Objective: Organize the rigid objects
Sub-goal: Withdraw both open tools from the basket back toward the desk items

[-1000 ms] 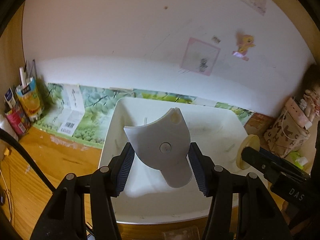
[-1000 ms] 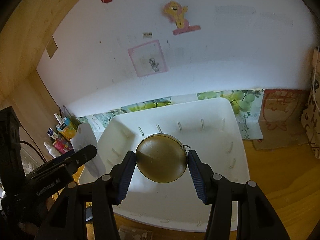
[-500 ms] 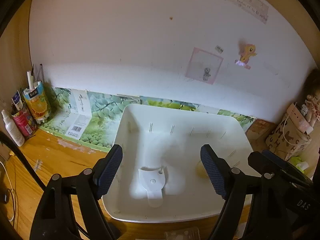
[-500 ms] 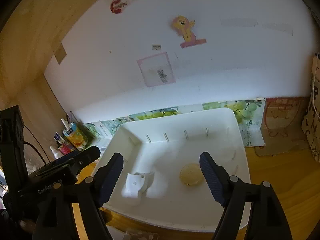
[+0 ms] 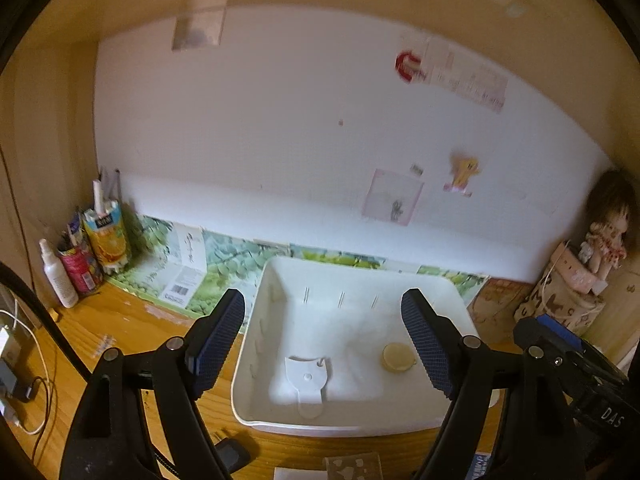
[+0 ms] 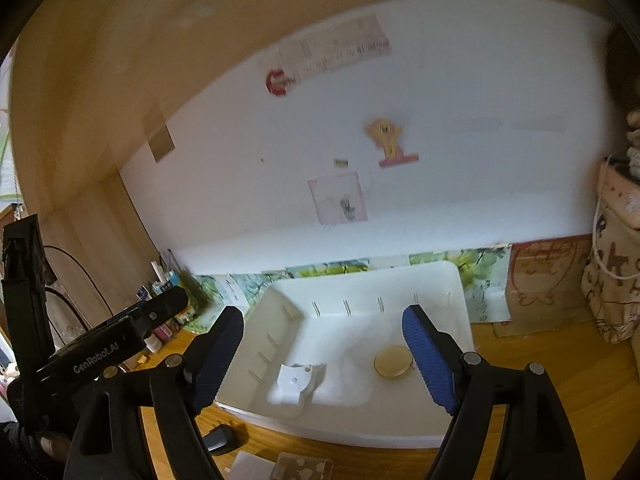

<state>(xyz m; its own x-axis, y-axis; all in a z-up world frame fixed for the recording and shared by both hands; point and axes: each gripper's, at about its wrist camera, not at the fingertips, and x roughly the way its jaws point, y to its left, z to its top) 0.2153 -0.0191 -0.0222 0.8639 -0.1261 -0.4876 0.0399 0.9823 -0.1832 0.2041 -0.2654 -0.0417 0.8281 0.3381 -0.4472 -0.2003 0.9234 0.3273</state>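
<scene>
Disc (image 6: 393,362) and scraper (image 5: 307,378), now in bin (image 5: 360,426)

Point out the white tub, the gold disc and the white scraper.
white tub (image 5: 360,426), left wrist view, front rim.
gold disc (image 6: 393,362), right wrist view, top face.
white scraper (image 5: 307,376), left wrist view, blade centre.

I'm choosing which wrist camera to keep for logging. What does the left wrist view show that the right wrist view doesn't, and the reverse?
Only the left wrist view: a doll at the right edge and a white spray bottle in full by the cartons.

Only the right wrist view: the whole brown drawn cardboard sheet against the wall.

Both: the white tray holding a white plastic piece and a round yellowish disc, and each other's gripper, the right gripper and left gripper, jaws empty.
</scene>
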